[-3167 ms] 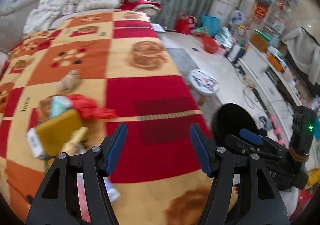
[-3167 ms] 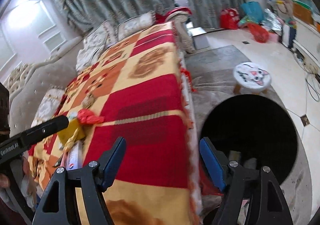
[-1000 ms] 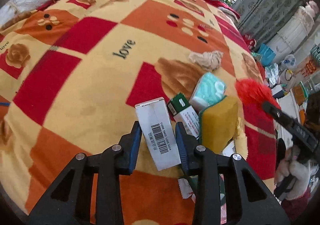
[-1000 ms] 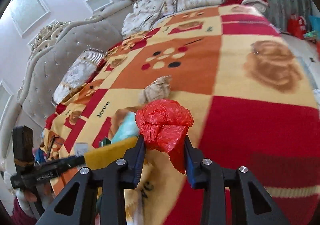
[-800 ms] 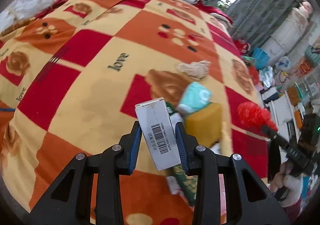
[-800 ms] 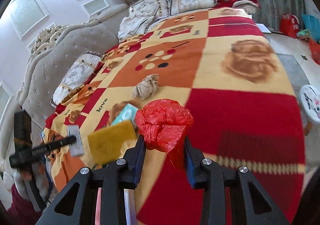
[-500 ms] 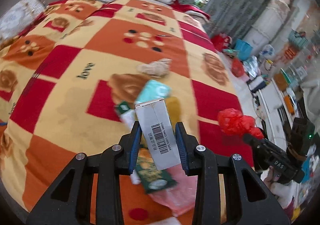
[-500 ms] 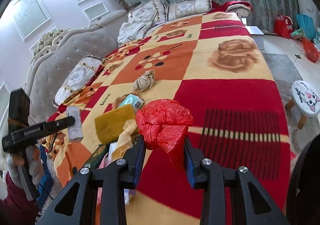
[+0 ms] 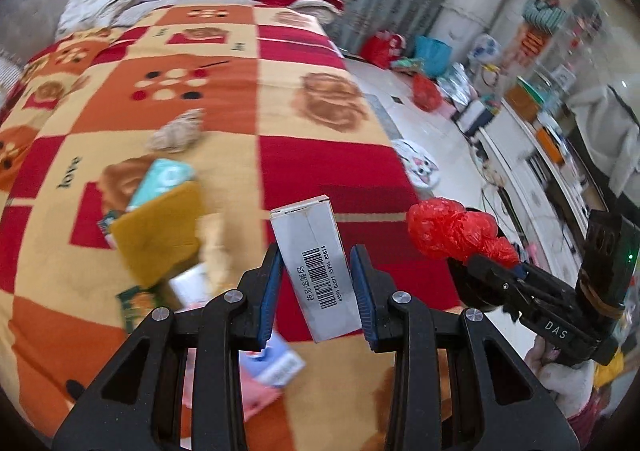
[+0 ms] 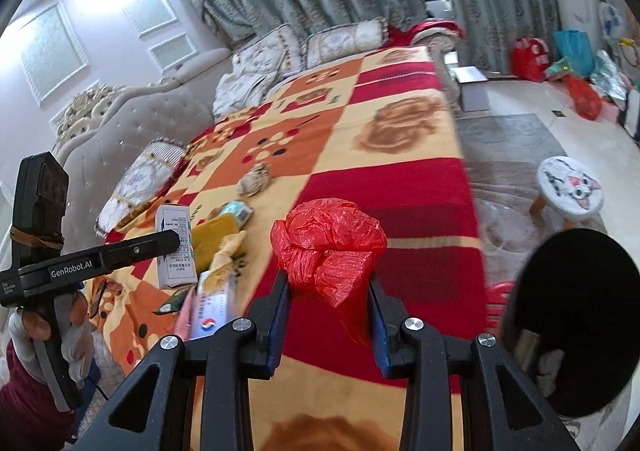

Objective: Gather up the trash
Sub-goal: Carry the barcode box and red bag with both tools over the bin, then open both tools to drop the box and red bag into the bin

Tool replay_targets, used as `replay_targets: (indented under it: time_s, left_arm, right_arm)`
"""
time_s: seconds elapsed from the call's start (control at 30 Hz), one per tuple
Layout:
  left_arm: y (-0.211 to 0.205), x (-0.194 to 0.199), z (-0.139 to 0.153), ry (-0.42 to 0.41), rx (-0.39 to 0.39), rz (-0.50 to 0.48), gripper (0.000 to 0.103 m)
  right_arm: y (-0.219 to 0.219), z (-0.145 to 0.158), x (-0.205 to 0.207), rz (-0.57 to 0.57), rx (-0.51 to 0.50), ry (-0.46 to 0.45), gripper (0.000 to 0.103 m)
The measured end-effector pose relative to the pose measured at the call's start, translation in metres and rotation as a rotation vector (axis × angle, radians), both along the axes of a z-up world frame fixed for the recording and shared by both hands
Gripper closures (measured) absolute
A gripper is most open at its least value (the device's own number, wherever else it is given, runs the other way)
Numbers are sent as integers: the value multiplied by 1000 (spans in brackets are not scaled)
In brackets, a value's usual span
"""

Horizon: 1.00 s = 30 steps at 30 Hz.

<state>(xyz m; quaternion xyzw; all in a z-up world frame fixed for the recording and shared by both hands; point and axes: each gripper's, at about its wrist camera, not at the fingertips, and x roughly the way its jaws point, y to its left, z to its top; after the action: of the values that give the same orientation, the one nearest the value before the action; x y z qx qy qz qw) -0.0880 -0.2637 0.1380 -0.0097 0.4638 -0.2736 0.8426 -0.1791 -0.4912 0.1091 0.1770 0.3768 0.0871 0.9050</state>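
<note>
**Between the fingers: one box, one bag**

Left gripper (image 9: 316, 287): pinching a white box (image 9: 314, 271), upright and slightly tilted, its top above the fingertips. Barcode on the facing side, digits "85595 02071 35994 88853" beside Chinese characters.

Right gripper (image 10: 328, 303): pinching a crumpled red bag (image 10: 328, 247), which bulges above and between the blue pads (image 10: 278, 325). From the left view this gripper's body reads "DAS"; from the right view the left one reads "GenRobot.AI".

Change: 3.2 s ago both grippers were spread and held nothing; 0.5 s ago both already gripped their loads, the cameras since swung toward the floor side.

Blanket (image 9: 320, 171): beyond the box, a yellow sponge (image 9: 158, 233), a teal packet (image 9: 162, 181) touching its far edge, a beige wad (image 9: 178, 137) farther on; the word "love" printed at left.

Floor: black bin (image 10: 576, 315) near right, holding some scraps; cat-face stool (image 10: 570, 189) beyond it.
</note>
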Motion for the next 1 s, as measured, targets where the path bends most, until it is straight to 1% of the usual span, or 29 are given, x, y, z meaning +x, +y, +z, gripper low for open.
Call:
replay_targets:
  time_s: [0.33, 0.47, 0.53, 0.77, 1.0]
  left_arm:
    - [-92, -22, 4, -11, 25, -151, 71]
    - [-131, -27, -1, 21, 10, -210, 71]
    - [-145, -28, -5, 42, 1, -229, 71]
    - [-196, -34, -18, 88, -8, -284, 71]
    - [-226, -35, -28, 121, -32, -312, 71]
  right_arm:
    - [-70, 0, -42, -152, -19, 14, 69]
    - [-96, -5, -54, -209, -24, 34, 69]
    - [-109, -9, -61, -244, -31, 50, 69]
    - [-144, -24, -76, -314, 2, 80, 69]
    - [-164, -34, -84, -363, 19, 101, 69]
